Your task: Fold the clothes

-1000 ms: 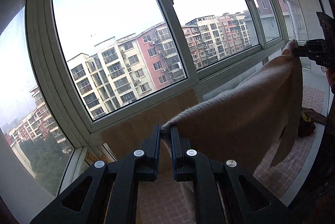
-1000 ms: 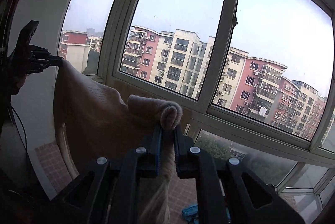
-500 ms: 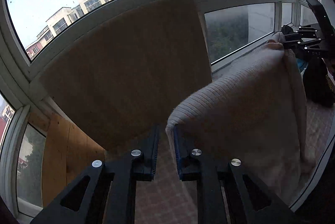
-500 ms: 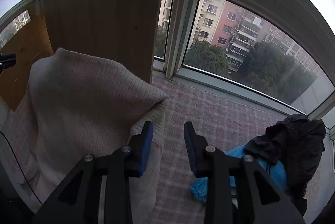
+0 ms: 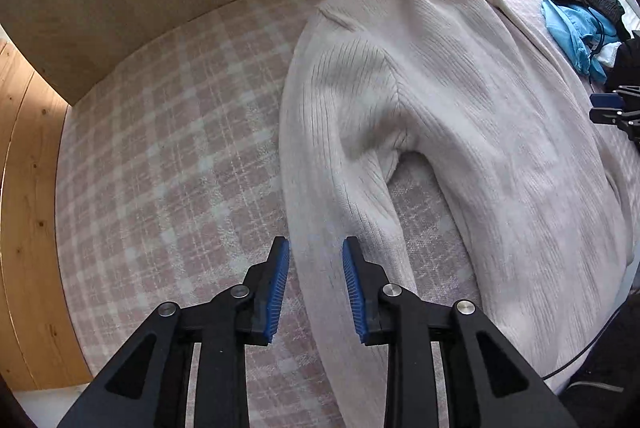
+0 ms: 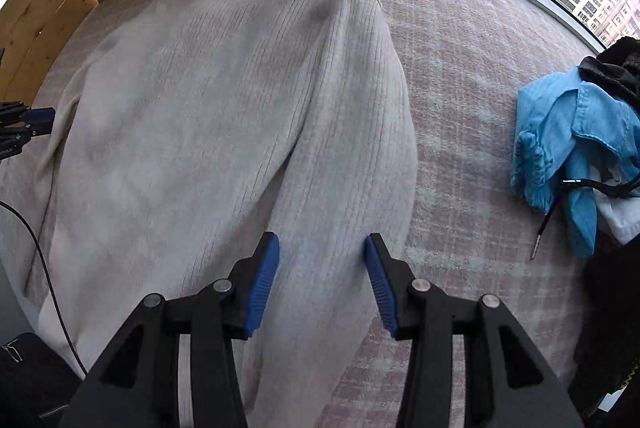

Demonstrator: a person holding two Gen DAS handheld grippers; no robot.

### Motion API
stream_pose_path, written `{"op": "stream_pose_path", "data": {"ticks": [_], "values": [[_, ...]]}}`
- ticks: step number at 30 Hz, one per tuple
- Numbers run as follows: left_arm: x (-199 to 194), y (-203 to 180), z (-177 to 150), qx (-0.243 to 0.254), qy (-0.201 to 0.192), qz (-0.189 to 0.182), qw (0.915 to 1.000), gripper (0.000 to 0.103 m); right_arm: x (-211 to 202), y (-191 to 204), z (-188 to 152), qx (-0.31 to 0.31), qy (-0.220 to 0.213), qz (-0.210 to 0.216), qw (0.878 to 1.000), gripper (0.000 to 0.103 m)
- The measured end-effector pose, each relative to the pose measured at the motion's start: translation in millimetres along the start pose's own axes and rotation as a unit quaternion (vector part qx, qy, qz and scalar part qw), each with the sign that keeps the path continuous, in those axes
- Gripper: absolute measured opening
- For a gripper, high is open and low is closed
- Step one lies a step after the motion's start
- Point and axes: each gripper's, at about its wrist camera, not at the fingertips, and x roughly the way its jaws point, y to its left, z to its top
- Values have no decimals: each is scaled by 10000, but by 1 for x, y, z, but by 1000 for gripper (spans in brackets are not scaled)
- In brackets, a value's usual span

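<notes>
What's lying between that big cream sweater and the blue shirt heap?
In the right wrist view, only bare pink checked cloth separates the cream ribbed knit sweater from the crumpled light-blue shirt.

Left gripper [image 5: 316,288]: jaws apart, above a sweater [image 5: 460,99] sleeve; sweater spreads ahead-right on the checked cloth [image 5: 168,155].

Both wrist views look down, close over the same cream sweater [image 5: 460,99], from opposite sides.

sweater hem [image 6: 132,312] cut off by lower edge, dark clothes [image 6: 616,67] cropped at right
</notes>
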Motion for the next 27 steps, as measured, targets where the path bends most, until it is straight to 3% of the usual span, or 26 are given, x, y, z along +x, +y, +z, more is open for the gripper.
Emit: {"op": "stream_pose_path", "data": {"ticks": [4, 6, 7, 8, 10, 11, 12, 16, 18, 20, 21, 22, 24, 27], "values": [[5, -9, -4, 18, -14, -176, 9998, 33, 9, 2, -8, -107, 137, -115, 9998, 44], [7, -13, -5, 18, -5, -255, 9997, 40, 9, -6, -7, 38, 151, 113, 9998, 44], [8, -14, -4, 6, 7, -302, 9995, 40, 8, -10, -6, 107, 144, 177, 9997, 36], [10, -16, -4, 10, 15, -322, 9995, 41, 6, -14, -6, 165, 132, 227, 9995, 20], [13, -19, -4, 55, 37, -266, 9996, 40, -1, -22, -4, 217, 84, 246, 9994, 11], [16, -20, -4, 74, 73, -190, 9998, 36, -5, -25, -3, 217, 62, 261, 9994, 9], [18, -20, -5, 94, 108, -115, 9998, 19, -10, -29, -3, 195, 33, 219, 9996, 9], [13, -12, -6, -50, 62, -119, 9999, 15, -42, -63, 5, 273, -273, -541, 9978, 8], [4, -5, -6, -51, -18, 147, 9999, 14, -62, -92, 18, 381, -468, -1262, 9902, 8], [-5, 5, -2, -96, -99, 448, 9989, 14, -73, -122, 36, 501, -609, -2146, 9735, 10], [-9, 11, 0, -152, -126, 585, 9981, 14, -71, -140, 47, 571, -551, -2467, 9658, 15], [-10, 18, 4, -237, -140, 690, 9972, 14, -68, -155, 58, 639, -467, -2705, 9595, 28], [-9, 29, 13, -364, -134, 960, 9946, 17, -55, -171, 75, 790, -213, -2620, 9616, 32], [-21, 41, 16, -457, -227, 1031, 9934, 18, -73, -165, 58, 1131, -584, -1565, 9794, 32]]}}
